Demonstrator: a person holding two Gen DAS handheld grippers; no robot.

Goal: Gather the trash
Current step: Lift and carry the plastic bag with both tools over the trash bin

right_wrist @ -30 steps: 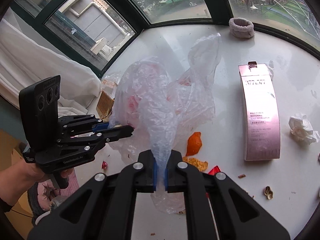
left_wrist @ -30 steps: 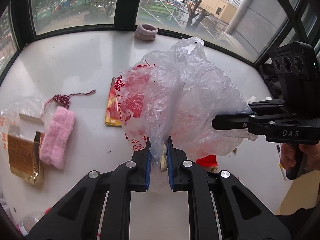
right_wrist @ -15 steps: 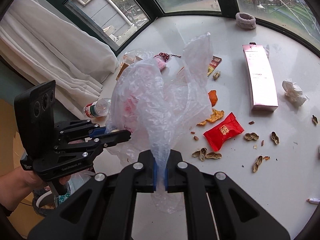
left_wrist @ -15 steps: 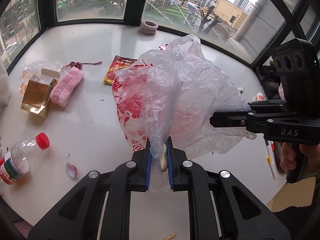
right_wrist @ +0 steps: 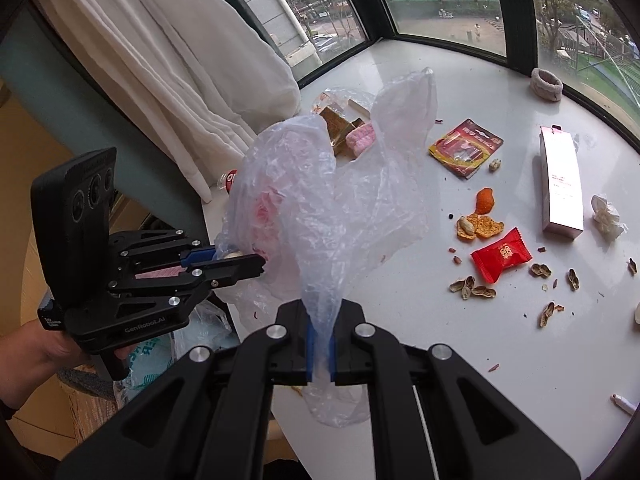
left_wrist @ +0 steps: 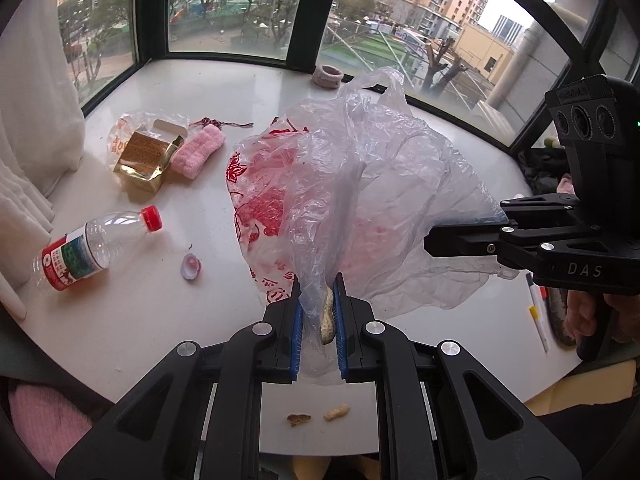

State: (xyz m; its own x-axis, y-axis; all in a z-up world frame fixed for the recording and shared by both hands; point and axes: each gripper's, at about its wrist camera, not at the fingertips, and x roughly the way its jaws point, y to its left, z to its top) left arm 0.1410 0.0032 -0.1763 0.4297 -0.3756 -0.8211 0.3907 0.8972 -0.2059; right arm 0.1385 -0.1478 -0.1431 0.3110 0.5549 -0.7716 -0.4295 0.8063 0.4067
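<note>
Both grippers, left gripper (left_wrist: 318, 312) and right gripper (right_wrist: 320, 340), clench the plastic bag (left_wrist: 360, 200); only the left view shows a likely peanut (left_wrist: 328, 316).

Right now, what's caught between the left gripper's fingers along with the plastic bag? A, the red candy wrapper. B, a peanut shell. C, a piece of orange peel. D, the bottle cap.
B: in the left wrist view a pale peanut shell sits pinched with the plastic bag between the blue pads of the left gripper, while the red candy wrapper and the orange peel lie on the table.
</note>
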